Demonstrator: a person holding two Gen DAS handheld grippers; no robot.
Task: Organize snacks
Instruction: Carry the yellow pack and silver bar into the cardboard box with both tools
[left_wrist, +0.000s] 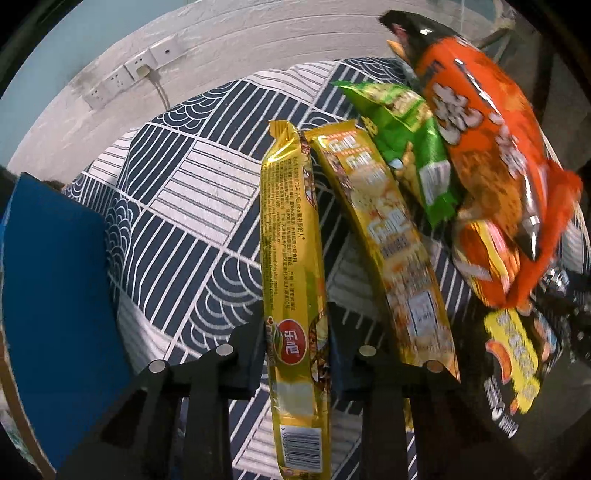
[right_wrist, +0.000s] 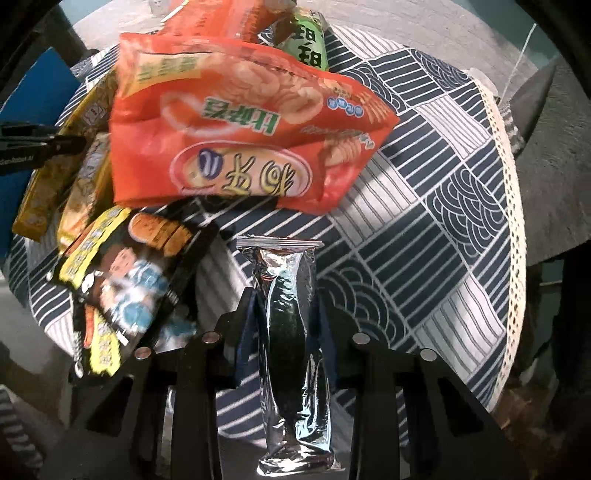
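Gold packet (left_wrist: 291, 280) pinched in my left gripper (left_wrist: 295, 332), long axis along fingers; silver packet (right_wrist: 291, 332) likewise clamped in right gripper (right_wrist: 284, 325); blue bin (left_wrist: 55, 288) lies left.

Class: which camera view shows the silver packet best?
The right wrist view: the silver packet stands full length, clamped in the right hand-held gripper. The left wrist view shows none of it clearly.

Glossy foil snack pkts (left_wrist: 291, 236) – matt woven cloth tablecloth (right_wrist: 424, 206).
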